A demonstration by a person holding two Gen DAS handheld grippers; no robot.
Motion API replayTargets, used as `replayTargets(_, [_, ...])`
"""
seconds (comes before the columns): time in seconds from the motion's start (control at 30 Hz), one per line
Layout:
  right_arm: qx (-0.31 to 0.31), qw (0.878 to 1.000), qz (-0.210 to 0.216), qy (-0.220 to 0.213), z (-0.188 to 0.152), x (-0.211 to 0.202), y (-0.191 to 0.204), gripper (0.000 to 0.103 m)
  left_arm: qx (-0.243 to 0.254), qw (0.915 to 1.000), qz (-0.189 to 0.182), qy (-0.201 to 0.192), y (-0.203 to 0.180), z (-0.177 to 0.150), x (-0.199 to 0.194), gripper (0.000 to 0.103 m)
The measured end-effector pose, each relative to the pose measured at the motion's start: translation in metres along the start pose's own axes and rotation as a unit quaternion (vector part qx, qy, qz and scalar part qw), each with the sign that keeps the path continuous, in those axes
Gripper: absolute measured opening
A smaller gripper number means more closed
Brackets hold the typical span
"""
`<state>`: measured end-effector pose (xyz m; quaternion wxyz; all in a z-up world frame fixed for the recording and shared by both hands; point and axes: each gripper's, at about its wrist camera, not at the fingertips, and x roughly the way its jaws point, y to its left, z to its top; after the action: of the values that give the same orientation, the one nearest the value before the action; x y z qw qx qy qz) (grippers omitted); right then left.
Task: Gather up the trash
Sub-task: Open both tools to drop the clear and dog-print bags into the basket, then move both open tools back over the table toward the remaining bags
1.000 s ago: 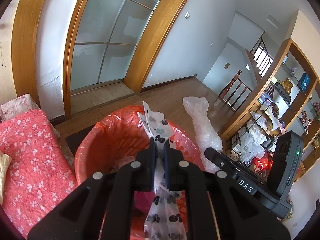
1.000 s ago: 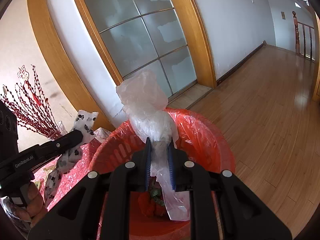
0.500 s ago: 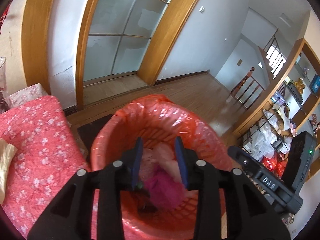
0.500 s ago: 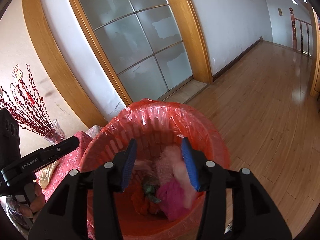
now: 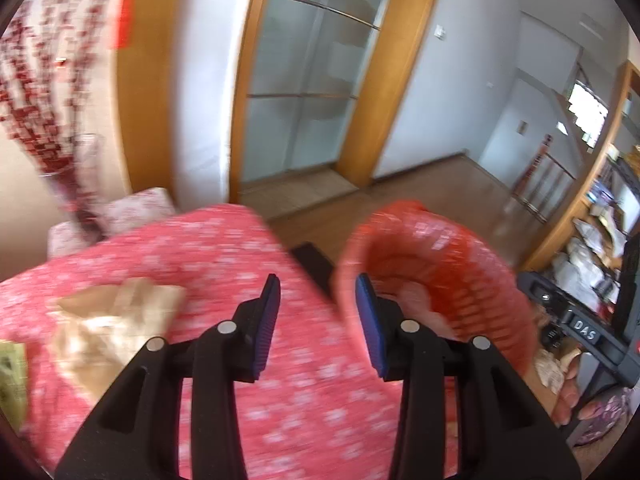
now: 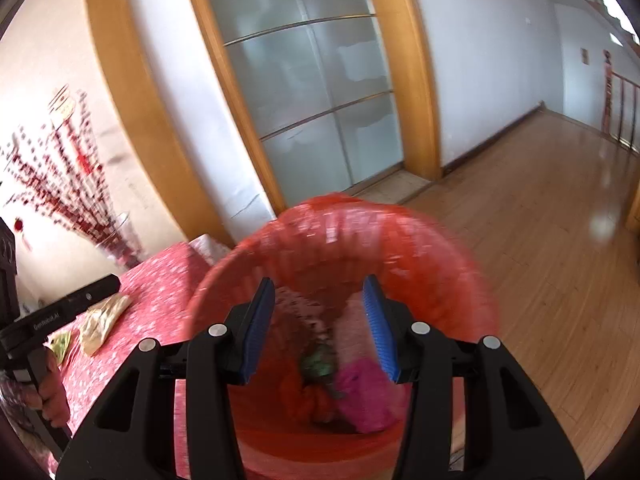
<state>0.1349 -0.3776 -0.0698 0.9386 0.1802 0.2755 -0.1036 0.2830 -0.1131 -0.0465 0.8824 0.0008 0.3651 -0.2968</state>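
A red bin (image 6: 340, 232) with a red liner stands beside a table under a red flowered cloth (image 5: 224, 248). My right gripper (image 6: 318, 282) hangs open over the bin's mouth with nothing between its fingers. Below it lie pink trash (image 6: 360, 396) and a green scrap (image 6: 320, 364). My left gripper (image 5: 316, 284) is above the cloth, left of the bin (image 5: 440, 256). Its jaws are opening and hold nothing. A tan crumpled wrapper (image 5: 108, 320) and a green wrapper (image 5: 10, 372) lie on the cloth to its left. The tan wrapper (image 6: 102, 320) also shows in the right wrist view.
A vase of red branches (image 6: 80, 184) stands at the table's far end by the wall. Behind are frosted glass doors (image 6: 312, 92) in wooden frames. Wooden floor (image 6: 540, 240) spreads to the right. Cluttered shelves (image 5: 600, 220) line the right side.
Both grippers opened and let their plastic bags drop into the bin. The left gripper then swung left, from over the bin to over the cloth. The right one stayed over the bin.
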Motion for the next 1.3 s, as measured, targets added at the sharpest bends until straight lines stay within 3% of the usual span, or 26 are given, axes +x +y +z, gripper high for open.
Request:
replayTargets(0.13, [-0.032,0.999,0.031,0.013,-0.008,0.008,0.041,0.047,-0.016,0.9982,0.054,-0.018,0.049,-0.008,-0.032,0.041])
replayTargets(0.33, [-0.092,0.990,0.095,0.045,-0.026,0.030,0.130,0.049,-0.056,0.9876,0.138,-0.049,0.125,-0.026,-0.090,0.045])
replayTargets(0.5, [-0.147,0.977,0.140,0.069,-0.047,0.051,0.214,0.058,-0.093,0.9744,0.194,-0.064,0.179,-0.044,-0.130,0.046])
replayTargets(0.57, [-0.156,0.974,0.148,0.074,-0.053,0.059,0.239,0.068,-0.106,0.9698,0.208,-0.070,0.197,-0.050,-0.140,0.046])
replayTargets(0.67, [-0.170,0.972,0.141,0.081,-0.060,0.078,0.279,0.078,-0.122,0.9646,0.221,-0.077,0.214,-0.059,-0.152,0.046])
replayTargets(0.8, [-0.189,0.970,0.113,0.102,-0.065,0.105,0.312,0.080,-0.124,0.9594,0.237,-0.089,0.231,-0.072,-0.166,0.047])
replayTargets(0.97, [-0.210,0.965,0.079,0.136,-0.073,0.129,0.326,0.080,-0.116,0.9619,0.231,-0.090,0.243,-0.088,-0.174,0.051])
replayTargets(1.07, [-0.223,0.959,0.064,0.165,-0.082,0.140,0.326,0.068,-0.109,0.9662,0.217,-0.086,0.246,-0.091,-0.170,0.051])
replayTargets(1.1, [-0.224,0.959,0.063,0.159,-0.083,0.138,0.328,0.055,-0.104,0.9681,0.212,-0.083,0.245,-0.094,-0.169,0.052])
replayTargets(1.13, [-0.224,0.960,0.061,0.155,-0.084,0.137,0.327,0.049,-0.100,0.9699,0.207,-0.080,0.244,-0.095,-0.168,0.052])
replayTargets(1.2, [-0.223,0.960,0.066,0.154,-0.084,0.136,0.325,0.024,-0.089,0.9736,0.198,-0.071,0.241,-0.099,-0.164,0.052])
replayTargets(1.3, [-0.216,0.961,0.075,0.155,-0.084,0.134,0.320,0.007,-0.073,0.9803,0.175,-0.056,0.234,-0.102,-0.158,0.052])
